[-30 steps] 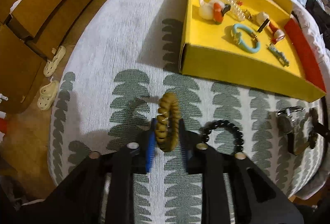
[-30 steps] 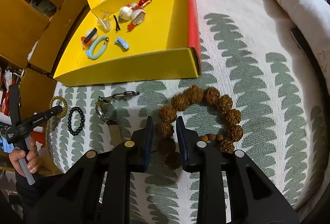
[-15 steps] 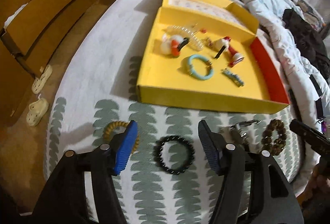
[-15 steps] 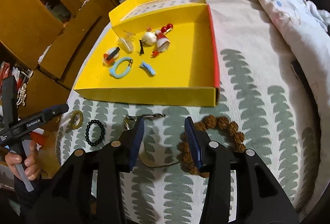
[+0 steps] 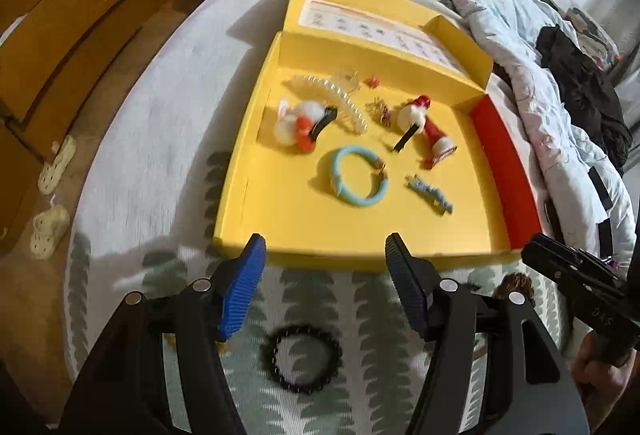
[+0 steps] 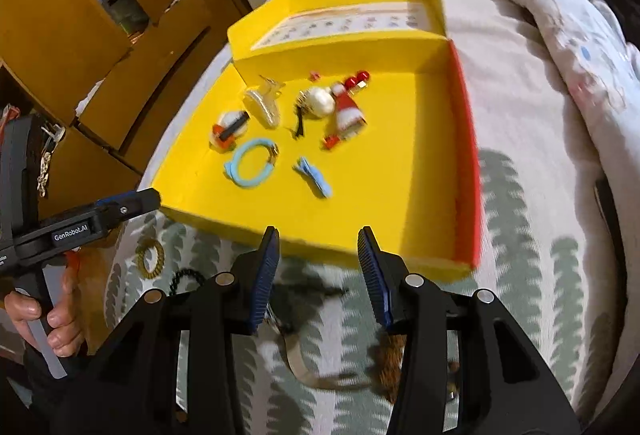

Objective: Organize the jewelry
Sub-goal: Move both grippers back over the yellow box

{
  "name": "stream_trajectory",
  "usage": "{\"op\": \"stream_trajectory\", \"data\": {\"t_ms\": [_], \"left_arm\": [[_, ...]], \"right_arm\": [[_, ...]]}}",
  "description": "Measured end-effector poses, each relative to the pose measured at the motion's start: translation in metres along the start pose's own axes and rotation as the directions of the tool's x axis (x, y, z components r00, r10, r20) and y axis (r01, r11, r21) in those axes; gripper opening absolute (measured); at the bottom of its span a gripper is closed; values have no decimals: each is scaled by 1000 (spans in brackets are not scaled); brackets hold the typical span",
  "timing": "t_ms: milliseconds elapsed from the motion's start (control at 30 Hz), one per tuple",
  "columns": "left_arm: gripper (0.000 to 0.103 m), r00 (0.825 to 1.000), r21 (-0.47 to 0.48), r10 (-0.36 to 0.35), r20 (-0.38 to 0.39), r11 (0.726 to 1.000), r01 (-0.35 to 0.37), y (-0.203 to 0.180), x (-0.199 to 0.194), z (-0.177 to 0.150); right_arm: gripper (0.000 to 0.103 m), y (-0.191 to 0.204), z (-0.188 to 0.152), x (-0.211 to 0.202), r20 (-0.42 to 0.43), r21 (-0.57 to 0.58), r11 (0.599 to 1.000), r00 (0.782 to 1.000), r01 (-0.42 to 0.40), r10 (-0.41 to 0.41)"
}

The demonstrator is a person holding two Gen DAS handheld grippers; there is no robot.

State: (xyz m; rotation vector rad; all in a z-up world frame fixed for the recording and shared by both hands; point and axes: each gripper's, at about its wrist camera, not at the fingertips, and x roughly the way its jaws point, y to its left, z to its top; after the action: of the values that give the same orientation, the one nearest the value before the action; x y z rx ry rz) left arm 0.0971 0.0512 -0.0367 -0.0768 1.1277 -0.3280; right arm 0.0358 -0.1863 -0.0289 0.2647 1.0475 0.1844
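A yellow tray (image 5: 320,255) (image 6: 400,219) on the bed holds a light blue bracelet (image 5: 360,181) (image 6: 251,169), a pearl hair clip (image 5: 340,101), red and white hair clips (image 5: 434,137) and a small blue clip (image 6: 314,181). My left gripper (image 5: 322,255) is open and empty above a black bead bracelet (image 5: 302,359). My right gripper (image 6: 318,249) is open and empty above a watch (image 6: 304,355) and a brown bead bracelet (image 6: 390,357). A tan coil bracelet (image 6: 150,259) lies on the bedspread.
The leaf-patterned bedspread (image 5: 160,163) covers the bed. A crumpled quilt (image 5: 520,27) lies at the far right. Wooden cabinets (image 6: 80,35) stand to the left. White slippers (image 5: 52,195) lie on the floor. The right gripper also shows in the left wrist view (image 5: 568,267).
Both grippers opened, let go of the tan coil bracelet and the brown bead bracelet, and rose back from the bedspread. The bracelets now lie on the bed.
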Motion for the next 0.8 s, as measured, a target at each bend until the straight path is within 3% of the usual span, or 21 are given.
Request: {"op": "stream_trajectory", "data": {"t_ms": [200, 800], "left_arm": [[63, 999, -20, -21, -43, 1000, 20, -2, 23, 19], [63, 990, -56, 21, -140, 998, -29, -2, 75, 38]], "right_arm": [[45, 8, 19, 26, -36, -39, 999, 999, -4, 2], [45, 10, 41, 94, -147, -105, 994, 988, 26, -42]]}}
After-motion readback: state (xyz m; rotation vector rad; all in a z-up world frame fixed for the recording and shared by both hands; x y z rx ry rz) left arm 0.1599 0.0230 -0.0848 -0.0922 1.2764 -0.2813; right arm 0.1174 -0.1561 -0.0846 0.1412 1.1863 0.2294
